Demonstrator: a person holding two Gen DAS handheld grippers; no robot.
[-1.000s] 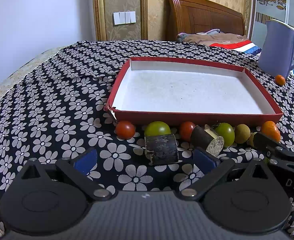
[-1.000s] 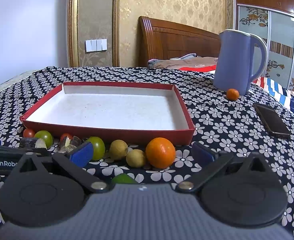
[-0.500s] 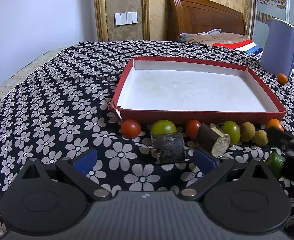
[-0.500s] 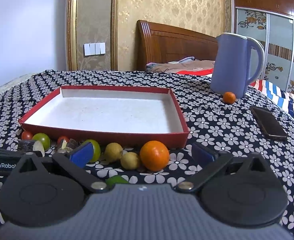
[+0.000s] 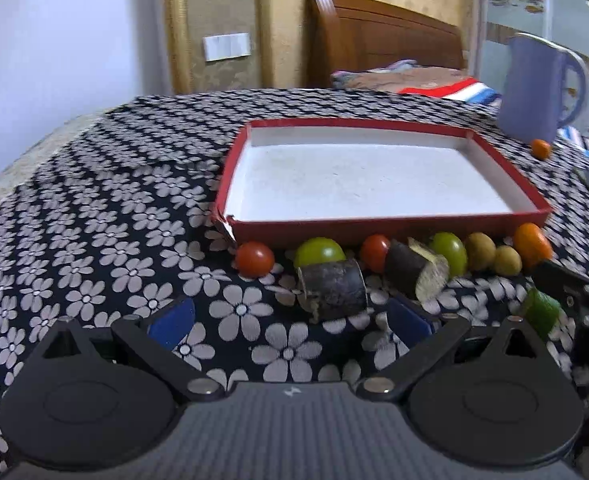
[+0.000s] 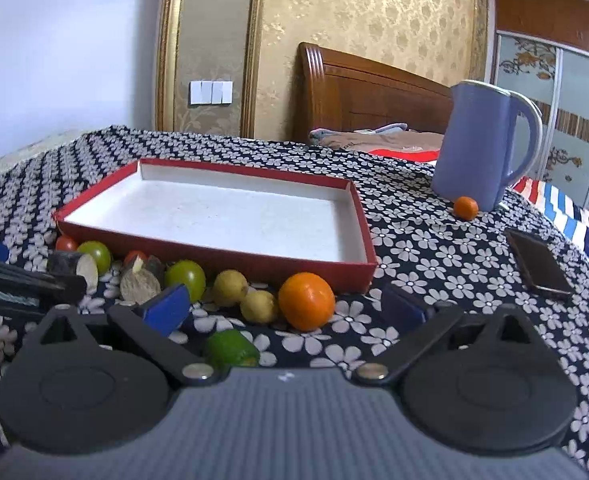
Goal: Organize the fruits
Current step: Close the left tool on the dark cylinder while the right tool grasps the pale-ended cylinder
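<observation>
**Both grippers spread, fruit lined up at the tray**

My left gripper [image 5: 290, 314] hangs with fingers spread, gripping nothing; a dark cane piece [image 5: 331, 288] sits at 12 o'clock just past the tips. My right gripper [image 6: 282, 304] is spread wide too, an orange [image 6: 306, 295] between the tips and a green piece [image 6: 231, 347] low at 7 o'clock. Fruit rows along the near wall of the red tray [image 6: 222, 248], outside it. A small orange [image 6: 465, 207] is by the jug [image 6: 482, 148] at 2 o'clock. No legible writing.
</observation>
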